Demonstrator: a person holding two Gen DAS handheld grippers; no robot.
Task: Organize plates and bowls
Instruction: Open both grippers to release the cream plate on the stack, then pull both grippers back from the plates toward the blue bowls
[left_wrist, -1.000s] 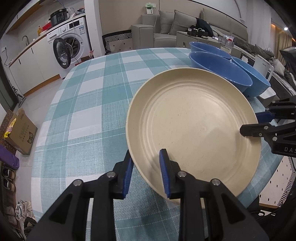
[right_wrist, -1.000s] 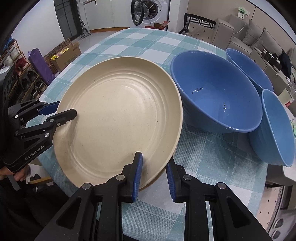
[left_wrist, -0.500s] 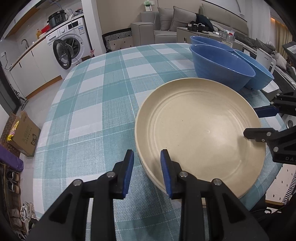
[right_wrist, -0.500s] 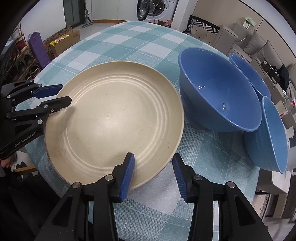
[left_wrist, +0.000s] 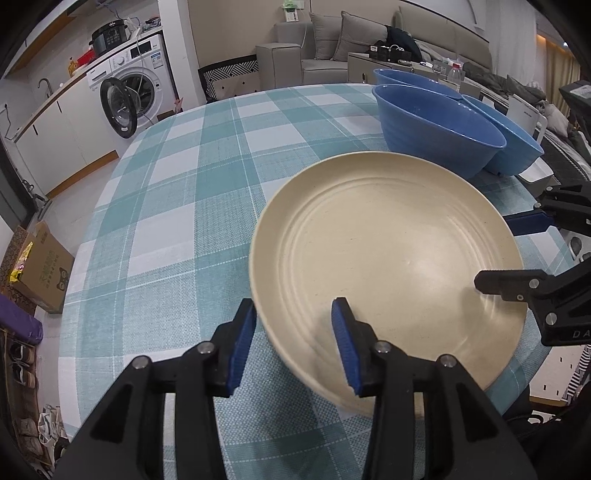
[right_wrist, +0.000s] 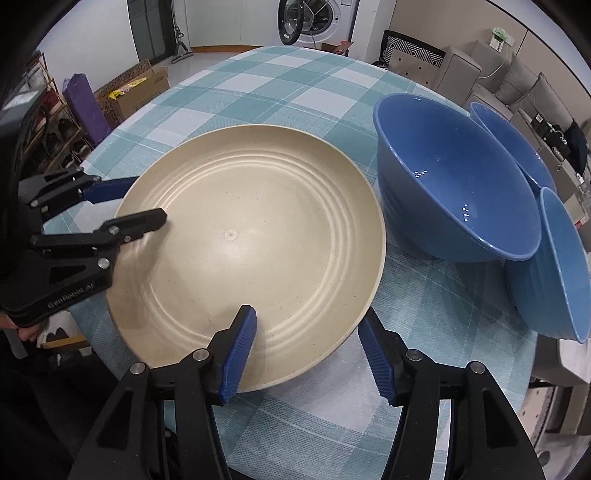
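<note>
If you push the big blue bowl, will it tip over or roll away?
Probably neither. The big blue bowl looks stiff, with a wide mouth and a narrower base, so a low push would likely slide it on the checked tablecloth. Two more blue bowls crowd close behind, so it would probably bump them first.

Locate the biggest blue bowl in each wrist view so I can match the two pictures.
Left wrist: big bowl sits upper right, just beyond the plate.
Right wrist: big bowl sits right of centre, beside the plate's right rim.
Shared landmark: the washing machine, upper left in the left view, top centre in the right.
</note>
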